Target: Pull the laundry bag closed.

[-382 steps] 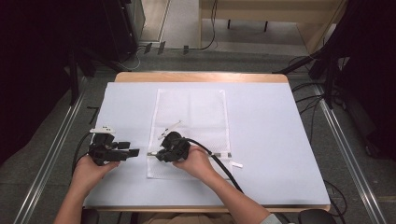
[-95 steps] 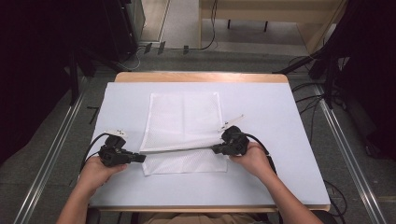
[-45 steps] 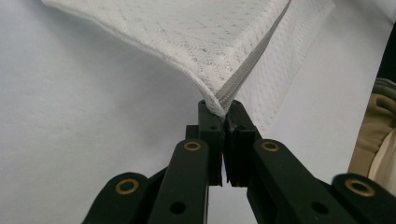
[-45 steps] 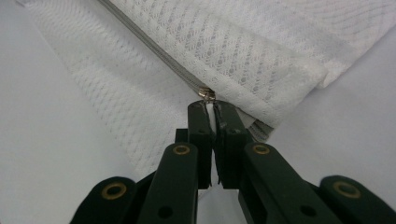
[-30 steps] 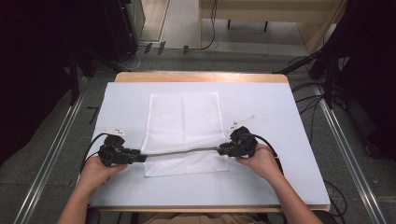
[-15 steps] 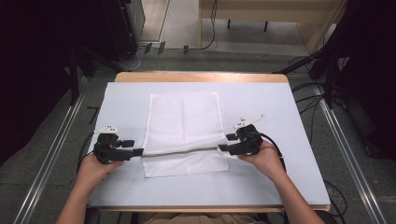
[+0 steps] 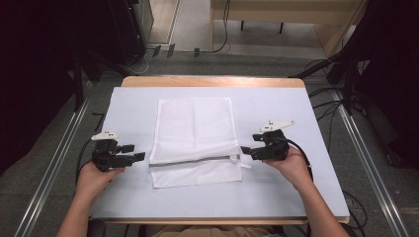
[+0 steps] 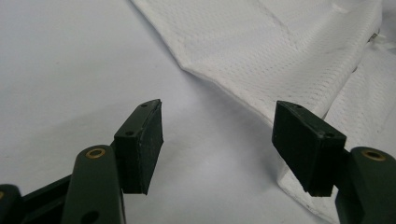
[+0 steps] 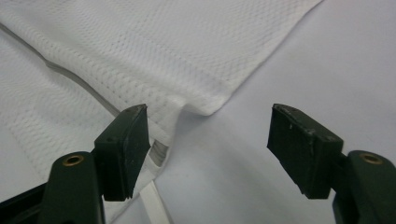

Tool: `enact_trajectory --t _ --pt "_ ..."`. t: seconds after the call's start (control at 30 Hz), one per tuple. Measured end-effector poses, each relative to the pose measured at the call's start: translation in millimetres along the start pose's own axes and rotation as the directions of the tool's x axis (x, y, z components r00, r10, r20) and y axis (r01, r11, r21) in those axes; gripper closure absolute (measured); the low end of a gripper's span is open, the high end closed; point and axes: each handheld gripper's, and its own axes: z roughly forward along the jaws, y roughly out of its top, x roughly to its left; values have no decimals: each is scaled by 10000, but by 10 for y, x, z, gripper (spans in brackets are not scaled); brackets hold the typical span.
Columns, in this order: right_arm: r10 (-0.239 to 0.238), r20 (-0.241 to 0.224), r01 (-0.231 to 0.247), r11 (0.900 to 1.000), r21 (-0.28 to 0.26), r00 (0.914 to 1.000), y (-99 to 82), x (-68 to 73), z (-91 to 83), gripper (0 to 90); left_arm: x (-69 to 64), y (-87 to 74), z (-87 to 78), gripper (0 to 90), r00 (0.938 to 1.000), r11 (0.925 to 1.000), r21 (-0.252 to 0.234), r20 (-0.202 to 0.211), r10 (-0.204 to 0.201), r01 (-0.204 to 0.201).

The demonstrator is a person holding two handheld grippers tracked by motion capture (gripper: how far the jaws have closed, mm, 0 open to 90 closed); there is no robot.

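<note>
The white mesh bag (image 7: 195,140) lies flat in the middle of the surface (image 7: 296,192), its long axis running from near to far. Its near part is folded over, and the fold and zipper line (image 7: 197,162) cross it from left to right, with the pull tab (image 7: 242,160) at the right end. That layout suits a two-handed fold: each claw sits at one end of the crease, where it could pinch a side edge and carry both ends evenly.

The left claw (image 7: 140,156) sits just left of the bag's left edge, jaws wide apart with nothing between them; the left gripper view shows the bag's edge (image 8: 224,86) lying beyond and beside the pads. The right claw (image 7: 245,150) is just right of the zipper end, and its jaws have just been opening, wide now and empty, the bag's corner (image 9: 205,105) lying past them. Both appear to have let go, leaving the fold to rest.
</note>
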Motion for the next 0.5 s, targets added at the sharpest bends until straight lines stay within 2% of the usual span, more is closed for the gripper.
enact_trajectory --t 0.23,0.5 --pt "90 450 -82 9998 -173 9989 -59 -116 -83 287 22 -8 -14 338 9998 10000 -22 -183 -84 83" --pt "163 593 -163 9999 -8 9981 -123 -218 -85 274 55 -14 -22 337 9990 9997 24 -372 -250 251"
